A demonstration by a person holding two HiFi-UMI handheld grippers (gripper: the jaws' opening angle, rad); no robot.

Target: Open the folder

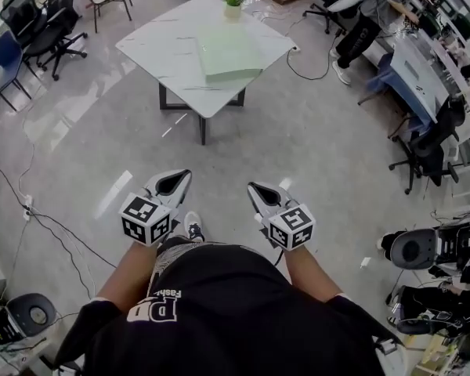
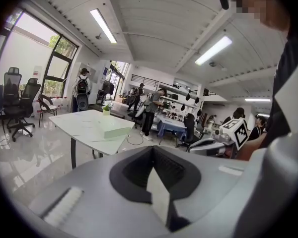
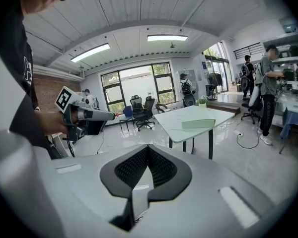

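- The pale green, flat rectangular folder (image 1: pixel 229 53) lies closed on the far table, towards its right-hand edge, with nothing resting on it.
- The table is a white marble-look square top on dark legs (image 1: pixel 164 45). A small potted green plant (image 1: pixel 234 0) stands at its far corner, apart from the folder.
- A wide stretch of glossy grey floor (image 1: pixel 86 131) lies between the table and the person, so the folder is well out of reach.
- The left gripper (image 1: pixel 182 175), grey with a marker cube at its rear, is held near the person's body and points towards the table. Its own view shows the jaws pressed together at the tips with nothing between them.
- The right gripper (image 1: pixel 253 186) is just beside it on the right, of the same build, with its jaws likewise closed and empty.
- Black office chairs (image 1: pixel 51 14) stand at the far left, and a standing person in grey (image 1: pixel 368 14) bends over desks at the far right.
- The step in hand looks like the approach, since opening has not begun.
- The next move probably calls for walking up to the table, spreading one gripper's jaws and catching the cover's free edge to lift it. The other gripper may need to steady the folder.
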